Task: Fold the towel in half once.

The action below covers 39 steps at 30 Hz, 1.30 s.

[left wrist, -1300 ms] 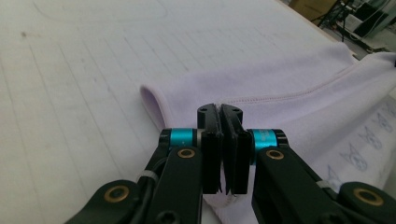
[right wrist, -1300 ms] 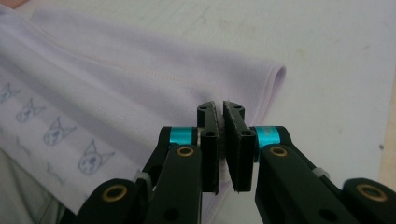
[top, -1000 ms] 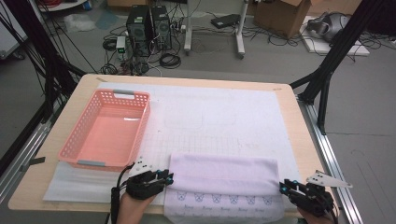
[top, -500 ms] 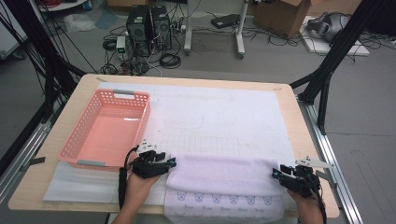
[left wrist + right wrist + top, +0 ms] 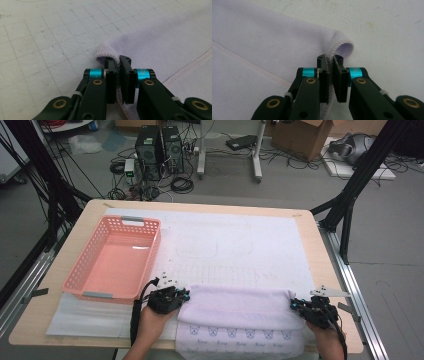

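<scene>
A lavender towel (image 5: pixel 235 307) lies folded across the near edge of the white gridded mat (image 5: pixel 240 245); its lower layer carries a printed border. My left gripper (image 5: pixel 176 298) is at the towel's left fold corner and my right gripper (image 5: pixel 299 306) at its right fold corner. In the left gripper view the jaws of the left gripper (image 5: pixel 118 60) have just been closing and now pinch the hemmed edge of the towel (image 5: pixel 162 42). In the right gripper view the right gripper (image 5: pixel 330 59) has likewise just closed on the curled hem of the towel (image 5: pixel 262 50).
A pink plastic basket (image 5: pixel 80 277) stands on the left half of the table, just beyond my left hand. The wooden table edge (image 5: pixel 345 320) runs close to my right hand. Computer towers and cables sit on the floor behind the table.
Both hands slid a little up the table along the towel's sides, the right one also leftward. Both pairs of jaws have gone from apart to pinched on the towel's fold corners.
</scene>
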Available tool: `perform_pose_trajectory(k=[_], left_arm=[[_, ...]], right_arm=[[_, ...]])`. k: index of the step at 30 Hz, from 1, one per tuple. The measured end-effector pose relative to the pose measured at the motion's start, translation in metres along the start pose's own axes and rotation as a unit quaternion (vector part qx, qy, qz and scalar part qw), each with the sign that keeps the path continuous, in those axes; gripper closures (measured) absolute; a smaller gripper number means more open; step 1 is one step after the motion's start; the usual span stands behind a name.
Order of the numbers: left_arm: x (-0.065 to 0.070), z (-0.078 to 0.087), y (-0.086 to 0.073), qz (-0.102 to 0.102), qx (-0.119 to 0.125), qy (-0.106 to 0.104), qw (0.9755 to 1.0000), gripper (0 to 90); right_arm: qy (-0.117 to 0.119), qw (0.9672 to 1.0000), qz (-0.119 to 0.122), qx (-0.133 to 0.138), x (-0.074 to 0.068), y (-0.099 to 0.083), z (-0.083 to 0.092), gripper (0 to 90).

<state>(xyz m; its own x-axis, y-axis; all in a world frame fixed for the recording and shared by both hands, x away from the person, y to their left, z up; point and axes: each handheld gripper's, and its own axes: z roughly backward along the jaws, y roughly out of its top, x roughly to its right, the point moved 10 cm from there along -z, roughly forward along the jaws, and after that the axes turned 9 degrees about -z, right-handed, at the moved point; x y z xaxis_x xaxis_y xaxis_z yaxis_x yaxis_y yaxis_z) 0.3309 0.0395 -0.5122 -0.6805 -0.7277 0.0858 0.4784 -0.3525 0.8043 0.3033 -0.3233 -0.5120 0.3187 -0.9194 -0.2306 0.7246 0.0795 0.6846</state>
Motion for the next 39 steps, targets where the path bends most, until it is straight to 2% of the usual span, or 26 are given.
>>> perform_pose_trajectory(k=[1, 2, 4, 5, 8, 10, 13, 15, 16, 18, 20, 21, 23, 25, 27, 28, 29, 30, 31, 32, 33, 34, 35, 37, 39], left_arm=[[0.000, 0.000, 0.000, 0.000, 0.000, 0.000, 1.0000, 85.0], [-0.002, 0.000, 0.001, 0.018, 0.003, -0.005, 0.9998, 85.4], [-0.007, -0.001, 0.006, 0.016, 0.011, 0.006, 0.9998, 85.7], [-0.009, -0.001, 0.012, 0.024, 0.019, 0.009, 0.9995, 85.7], [-0.019, -0.003, 0.030, 0.041, 0.033, 0.013, 0.9985, 85.7], [-0.029, -0.006, 0.040, 0.045, 0.033, 0.020, 0.9982, 85.7], [-0.042, -0.013, 0.052, 0.049, 0.030, 0.032, 0.9978, 85.7], [-0.047, -0.017, 0.057, 0.051, 0.029, 0.034, 0.9977, 85.8], [-0.047, -0.019, 0.056, 0.059, 0.030, 0.032, 0.9973, 85.8], [-0.046, -0.022, 0.051, 0.050, 0.017, 0.034, 0.9980, 85.7], [-0.045, -0.022, 0.047, 0.041, 0.006, 0.034, 0.9986, 85.6], [-0.044, -0.022, 0.047, 0.041, 0.008, 0.035, 0.9985, 85.6], [-0.044, -0.021, 0.048, 0.042, 0.011, 0.034, 0.9985, 85.4], [-0.043, -0.023, 0.046, 0.037, 0.004, 0.035, 0.9987, 85.3], [-0.043, -0.024, 0.044, 0.034, -0.003, 0.035, 0.9988, 85.2], [-0.043, -0.024, 0.044, 0.037, -0.003, 0.034, 0.9987, 85.2], [-0.044, -0.024, 0.044, 0.037, -0.003, 0.035, 0.9987, 85.2], [-0.044, -0.024, 0.044, 0.038, -0.001, 0.035, 0.9987, 85.2], [-0.044, -0.024, 0.044, 0.038, -0.001, 0.035, 0.9987, 85.2], [-0.043, -0.024, 0.043, 0.035, -0.003, 0.034, 0.9988, 85.2], [-0.043, -0.024, 0.043, 0.034, -0.005, 0.034, 0.9988, 85.3], [-0.044, -0.024, 0.041, 0.032, -0.005, 0.034, 0.9989, 85.3], [-0.044, -0.024, 0.041, 0.032, -0.005, 0.034, 0.9989, 85.4], [-0.046, -0.024, 0.038, 0.037, 0.006, 0.041, 0.9984, 85.7], [-0.048, -0.023, 0.043, 0.041, 0.021, 0.045, 0.9979, 85.7]], right_arm=[[0.005, 1.0000, -0.004, 0.002, 0.000, 0.000, 0.000, 85.5], [0.008, 0.9999, -0.006, 0.004, 0.001, 0.000, 0.000, 85.9], [0.009, 0.9999, -0.002, 0.011, 0.002, 0.003, 0.000, 86.3], [0.006, 0.9999, 0.003, 0.016, 0.003, 0.007, 0.000, 86.5], [-0.001, 0.9991, 0.005, 0.042, 0.006, 0.024, -0.003, 88.5], [0.001, 0.9987, -0.003, 0.051, 0.009, 0.038, -0.007, 88.5], [0.001, 0.9988, -0.009, 0.048, 0.015, 0.053, -0.015, 88.5], [-0.002, 0.9990, -0.012, 0.043, 0.018, 0.061, -0.020, 88.5], [0.000, 0.9991, -0.018, 0.039, 0.019, 0.063, -0.022, 88.3], [0.019, 0.9983, -0.053, 0.017, 0.017, 0.060, -0.027, 82.1], [0.010, 0.9981, -0.059, 0.014, 0.017, 0.054, -0.027, 64.4], [0.006, 0.9979, -0.062, 0.013, 0.018, 0.051, -0.027, 59.5], [-0.006, 0.9974, -0.070, 0.015, 0.023, 0.046, -0.023, 53.5], [0.003, 0.9966, -0.082, 0.011, 0.023, 0.043, -0.022, 49.4], [0.025, 0.9972, -0.071, -0.002, 0.016, 0.039, -0.025, 49.2], [0.027, 0.9979, -0.058, -0.011, 0.014, 0.038, -0.027, 49.2], [0.017, 0.9986, -0.047, -0.017, 0.012, 0.037, -0.030, 49.5], [0.007, 0.9990, -0.040, -0.017, 0.011, 0.037, -0.032, 53.9], [0.007, 0.9990, -0.040, -0.017, 0.011, 0.037, -0.032, 53.9], [0.008, 0.9993, -0.028, -0.022, 0.007, 0.037, -0.034, 76.7], [0.017, 0.9992, -0.024, -0.025, 0.003, 0.036, -0.035, 80.7], [0.014, 0.9995, -0.013, -0.025, 0.001, 0.036, -0.035, 83.3], [0.023, 0.9994, -0.010, -0.026, 0.000, 0.036, -0.034, 85.0], [0.036, 0.9988, -0.025, -0.022, 0.002, 0.037, -0.033, 86.2], [0.034, 0.9990, -0.029, 0.008, 0.007, 0.044, -0.032, 86.7]])
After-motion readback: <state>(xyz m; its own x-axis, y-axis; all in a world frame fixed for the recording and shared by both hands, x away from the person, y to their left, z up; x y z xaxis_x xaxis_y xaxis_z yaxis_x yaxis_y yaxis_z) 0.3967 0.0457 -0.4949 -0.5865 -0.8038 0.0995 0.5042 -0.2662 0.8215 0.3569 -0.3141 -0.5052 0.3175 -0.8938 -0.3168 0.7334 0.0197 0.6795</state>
